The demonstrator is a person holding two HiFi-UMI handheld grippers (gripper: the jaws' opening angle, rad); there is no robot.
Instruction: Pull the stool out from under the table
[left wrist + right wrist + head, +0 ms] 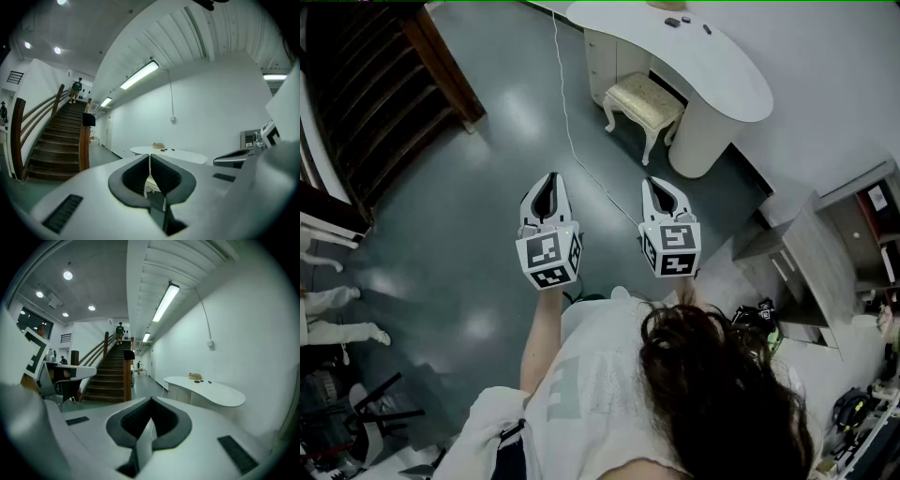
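Observation:
A cream stool (pixel 645 101) with a padded seat and curved legs stands on the grey floor, its far side tucked under the white curved table (pixel 724 73). Both grippers hang in the air well short of it, side by side. My left gripper (pixel 550 180) is shut and empty, and so is my right gripper (pixel 660 185). In the left gripper view the closed jaws of the left gripper (pixel 150 163) point level at the table (pixel 185 155), with a sliver of the stool (pixel 151 183) showing below them. The right gripper view has the right gripper (pixel 150 416) shut, with the table (pixel 213 393) off to the right.
A dark wooden staircase (pixel 380 89) rises at the left. A white cable (pixel 570 131) runs across the floor toward me. Small items (pixel 677 21) lie on the tabletop. A grey cabinet (pixel 802 267) and clutter stand at the right; someone's feet (pixel 342 314) show at the left edge.

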